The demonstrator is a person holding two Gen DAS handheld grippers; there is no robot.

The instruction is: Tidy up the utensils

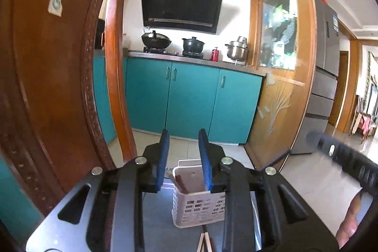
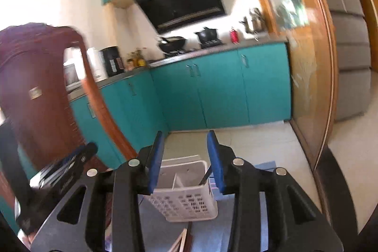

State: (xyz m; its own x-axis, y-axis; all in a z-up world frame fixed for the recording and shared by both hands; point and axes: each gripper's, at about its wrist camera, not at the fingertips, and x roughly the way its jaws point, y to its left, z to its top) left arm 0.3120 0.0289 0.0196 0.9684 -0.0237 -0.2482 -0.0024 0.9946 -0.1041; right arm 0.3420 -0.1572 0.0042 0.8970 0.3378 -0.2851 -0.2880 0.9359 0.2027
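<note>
Jaws of both the left gripper (image 1: 183, 161) and right gripper (image 2: 186, 162) stand parted, empty. White utensil basket (image 1: 198, 207) sits at 12 o'clock; loose chopsticks (image 1: 205, 241) lie at 6 o'clock. Approach one stick squarely, pinching mid-length.

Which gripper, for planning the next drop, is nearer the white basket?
Right, though barely: the white basket looms larger ahead of the right gripper, seen corner-on; the left gripper faces it square, slightly farther.
</note>
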